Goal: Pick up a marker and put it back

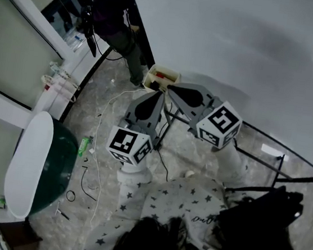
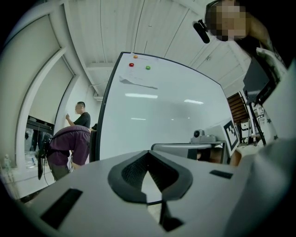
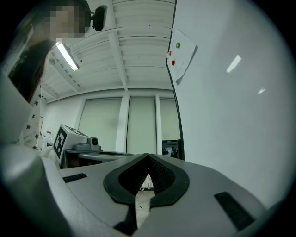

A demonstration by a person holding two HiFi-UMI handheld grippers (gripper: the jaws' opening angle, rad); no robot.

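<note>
No marker shows in any view. In the head view my left gripper [image 1: 158, 94] and my right gripper [image 1: 171, 88] are held up side by side, tips close together, pointing at the whiteboard [image 1: 240, 41]. In the left gripper view the left gripper [image 2: 148, 156] has its jaws shut with nothing between them, facing the whiteboard [image 2: 162, 115]. The right gripper [image 3: 148, 158] is shut too and holds nothing, with the whiteboard [image 3: 231, 92] on its right. Coloured magnets [image 2: 148, 67] pin a paper near the board's top.
A person in purple [image 1: 112, 3] bends over near a box [image 1: 161, 77] on the floor. Another person [image 2: 81, 118] stands further off. The board's stand legs [image 1: 287, 166], a green and white tub [image 1: 38, 164], floor cables [image 1: 93, 159] and a black bag [image 1: 264, 219] lie around me.
</note>
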